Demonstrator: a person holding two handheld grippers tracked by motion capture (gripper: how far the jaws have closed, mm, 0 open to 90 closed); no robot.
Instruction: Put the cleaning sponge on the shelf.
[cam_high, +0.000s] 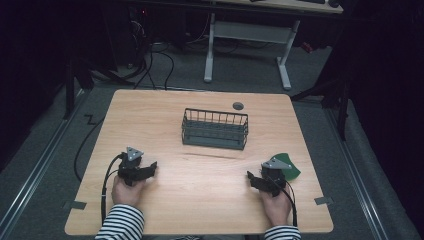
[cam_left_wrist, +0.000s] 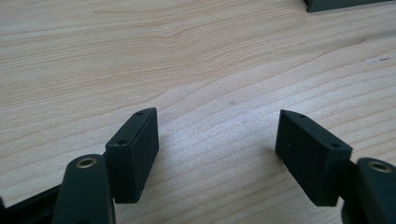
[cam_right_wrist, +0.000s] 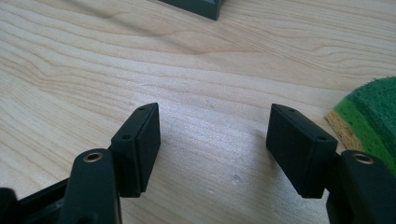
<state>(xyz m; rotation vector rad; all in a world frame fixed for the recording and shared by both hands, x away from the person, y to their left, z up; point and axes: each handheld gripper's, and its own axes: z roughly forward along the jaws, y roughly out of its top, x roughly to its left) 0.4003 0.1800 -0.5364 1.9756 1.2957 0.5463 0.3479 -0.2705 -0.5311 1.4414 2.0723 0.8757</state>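
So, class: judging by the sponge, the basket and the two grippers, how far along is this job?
Nothing looks done: the green sponge lies on the table beside the right gripper, apart from the wire basket. Nothing is in hand; right and left gripper both rest open. Probably left: grasping the sponge and moving it, perhaps to the basket.

Bare wood lies between the left gripper (cam_high: 150, 169) and right gripper (cam_high: 251, 179); a hand could pass across the table (cam_high: 200, 200) there unhindered. Wire basket (cam_high: 215, 129) stands mid-table, blocking the straight path toward the far edge; open lanes on both its sides. Green sponge (cam_high: 289, 167) lies just beside the right gripper, on its outer side. Small dark disc (cam_high: 238, 105) sits behind the basket near the far edge.
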